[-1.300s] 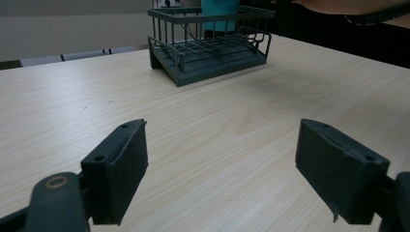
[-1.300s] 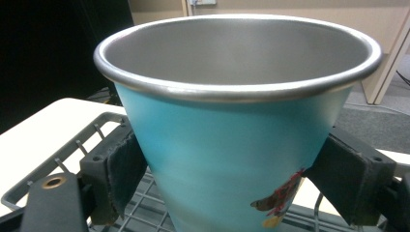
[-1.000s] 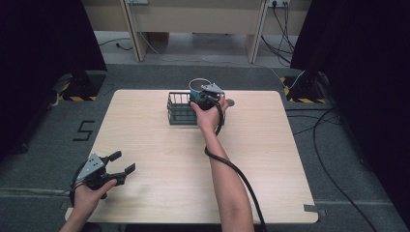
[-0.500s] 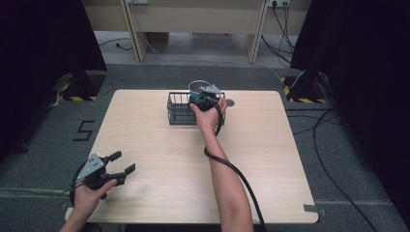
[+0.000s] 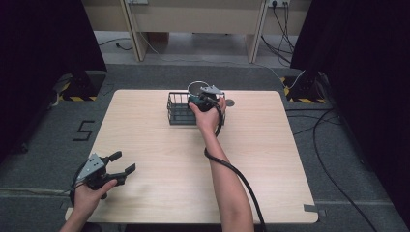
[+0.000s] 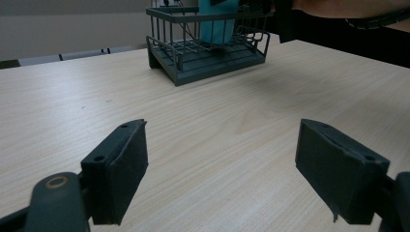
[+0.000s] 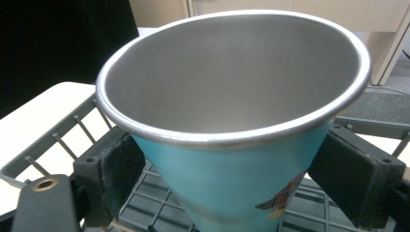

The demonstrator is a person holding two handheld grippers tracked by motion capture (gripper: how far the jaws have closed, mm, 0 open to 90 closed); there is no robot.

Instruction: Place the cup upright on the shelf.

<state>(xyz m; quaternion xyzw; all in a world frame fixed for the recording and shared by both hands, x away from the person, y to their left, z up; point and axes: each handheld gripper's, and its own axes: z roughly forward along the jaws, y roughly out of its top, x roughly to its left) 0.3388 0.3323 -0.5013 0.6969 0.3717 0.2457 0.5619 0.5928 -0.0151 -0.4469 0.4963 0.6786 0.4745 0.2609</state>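
Your right gripper (image 7: 227,179) has its pads pressed on either side of the turquoise steel cup (image 7: 232,121), just under the rolled rim, and the cup stands upright inside the dark wire basket (image 5: 181,112) at the far middle of the wooden table (image 5: 270,159). From the left gripper view you can see the cup's blue wall (image 6: 216,26) behind the basket's bars (image 6: 193,53), its base apparently down at the basket floor.

This cup looks light and rigid, a thin metal shell, so it won't crush, but that glossy painted wall tapers downward and could slide through the pads if you slacken. High on the wall below the lip is the sensible place to hold; the flared rim gives you a stop. There's a small printed figure low on the side, no handle to be seen.

Your left gripper (image 5: 112,170) idles near your front-left table corner, jaws spread wide with nothing between them, well apart from the basket.
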